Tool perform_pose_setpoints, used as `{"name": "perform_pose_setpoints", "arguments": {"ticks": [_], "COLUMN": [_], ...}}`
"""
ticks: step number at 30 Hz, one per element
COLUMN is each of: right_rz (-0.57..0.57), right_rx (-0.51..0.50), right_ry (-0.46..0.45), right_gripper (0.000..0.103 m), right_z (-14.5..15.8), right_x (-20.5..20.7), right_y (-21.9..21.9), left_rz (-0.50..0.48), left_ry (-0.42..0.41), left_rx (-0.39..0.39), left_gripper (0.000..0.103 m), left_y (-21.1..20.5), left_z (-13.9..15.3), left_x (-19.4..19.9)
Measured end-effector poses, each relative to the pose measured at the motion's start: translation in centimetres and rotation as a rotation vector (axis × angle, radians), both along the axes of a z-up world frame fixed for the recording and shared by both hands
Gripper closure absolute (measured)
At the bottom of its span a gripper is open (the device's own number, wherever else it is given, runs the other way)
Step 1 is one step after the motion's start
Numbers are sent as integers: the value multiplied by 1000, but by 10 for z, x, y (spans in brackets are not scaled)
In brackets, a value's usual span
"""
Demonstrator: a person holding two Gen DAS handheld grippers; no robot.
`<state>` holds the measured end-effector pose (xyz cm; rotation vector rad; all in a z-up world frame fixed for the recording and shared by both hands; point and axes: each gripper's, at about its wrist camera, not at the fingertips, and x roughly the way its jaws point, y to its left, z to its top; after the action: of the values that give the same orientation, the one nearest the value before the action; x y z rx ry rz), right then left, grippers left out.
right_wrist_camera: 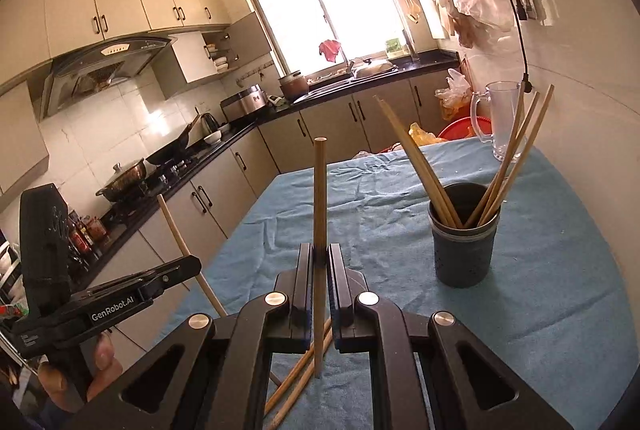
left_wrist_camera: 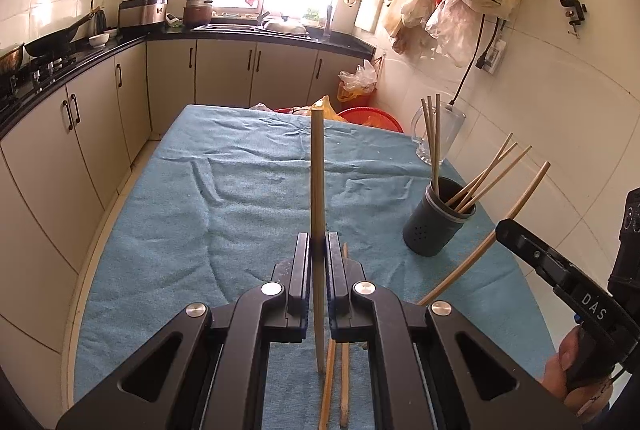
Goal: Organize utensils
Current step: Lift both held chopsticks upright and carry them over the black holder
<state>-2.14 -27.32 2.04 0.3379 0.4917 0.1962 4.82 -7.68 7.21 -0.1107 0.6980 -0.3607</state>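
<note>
Mid-transfer: left tool clamped on one chopstick, right tool on another, centre frame. Next: tip both into holder, right of centre on desk.

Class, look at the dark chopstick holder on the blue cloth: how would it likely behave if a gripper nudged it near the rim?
The dark holder is tall and narrow, so it may tip rather than slide. The chopsticks leaning outward probably raise that risk. The rumpled blue cloth would likely grip its base.
</note>
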Motion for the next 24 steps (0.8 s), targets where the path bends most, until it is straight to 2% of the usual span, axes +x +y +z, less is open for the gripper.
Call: {"name": "perform_pose_setpoints", "arguments": {"ticks": [13, 24], "right_rz": [-31, -40], "right_rx": [21, 30], "right_ry": [-22, -23], "right_gripper": [96, 96], "right_z": [6, 7], "right_x": [-9, -11], "right_y": [-13, -16], "left_rz": [-4, -5], "left_ry": [-42, -44], "left_rx": [24, 38], "left_gripper": [97, 97], "left_y": [-11, -15], "left_z": [13, 13], "left_x": [-3, -2]}}
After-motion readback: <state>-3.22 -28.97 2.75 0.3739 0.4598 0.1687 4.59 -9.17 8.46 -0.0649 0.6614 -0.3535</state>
